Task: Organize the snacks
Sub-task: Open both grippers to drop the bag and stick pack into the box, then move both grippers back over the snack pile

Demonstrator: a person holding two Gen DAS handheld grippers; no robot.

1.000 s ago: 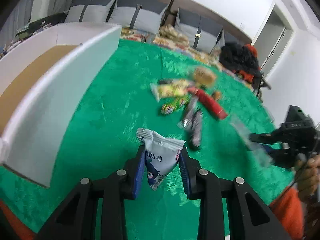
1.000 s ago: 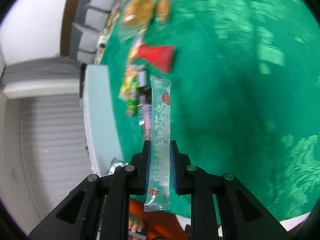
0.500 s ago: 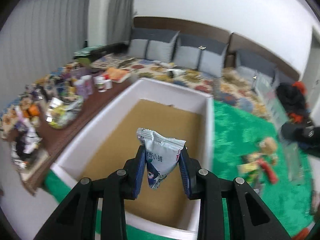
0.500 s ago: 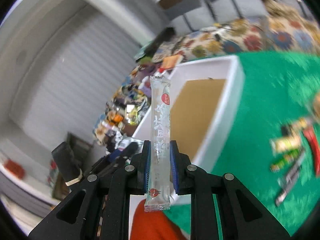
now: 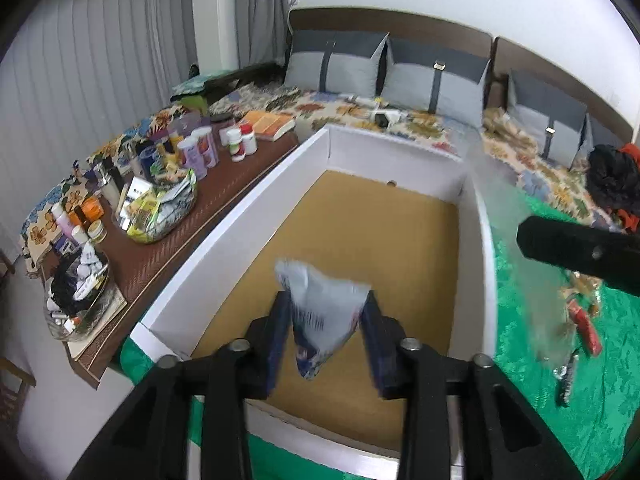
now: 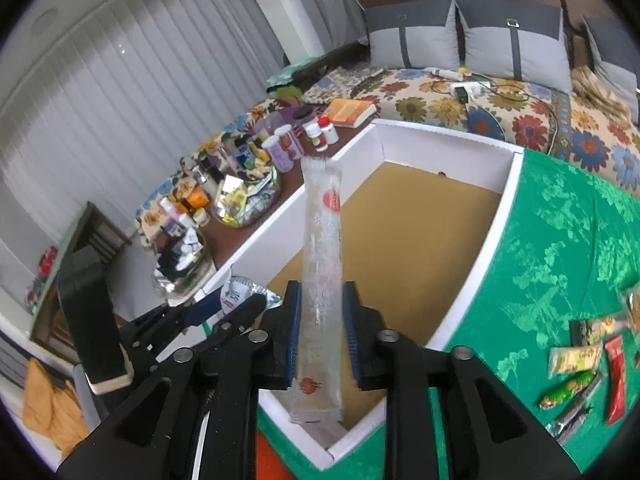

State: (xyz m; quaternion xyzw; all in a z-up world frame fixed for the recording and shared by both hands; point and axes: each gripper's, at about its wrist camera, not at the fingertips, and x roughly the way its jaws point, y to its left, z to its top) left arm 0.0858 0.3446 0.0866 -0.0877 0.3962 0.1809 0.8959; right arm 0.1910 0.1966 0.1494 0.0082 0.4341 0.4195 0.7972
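Note:
My left gripper (image 5: 325,322) has opened over the white box (image 5: 256,216) with a brown floor. The white and blue snack pouch (image 5: 322,312) sits blurred between its spread jaws, slipping free. My right gripper (image 6: 320,322) has also opened, and the long clear stick pack (image 6: 322,276) with a red dot hangs loosely between its jaws above the same box (image 6: 496,220). The left gripper and its pouch (image 6: 240,292) show at the right wrist view's left. Several loose snacks (image 6: 588,372) lie on the green cloth to the right.
A brown side board (image 5: 168,248) left of the box carries bottles, jars and glass bowls of small items. Behind is a floral-covered sofa (image 6: 520,112) with grey cushions. The green cloth (image 5: 592,400) covers the table right of the box.
Both grippers have moved on over the box's inside. Both jaws have widened and the pouch and stick pack are coming loose; the pouch is motion-blurred.

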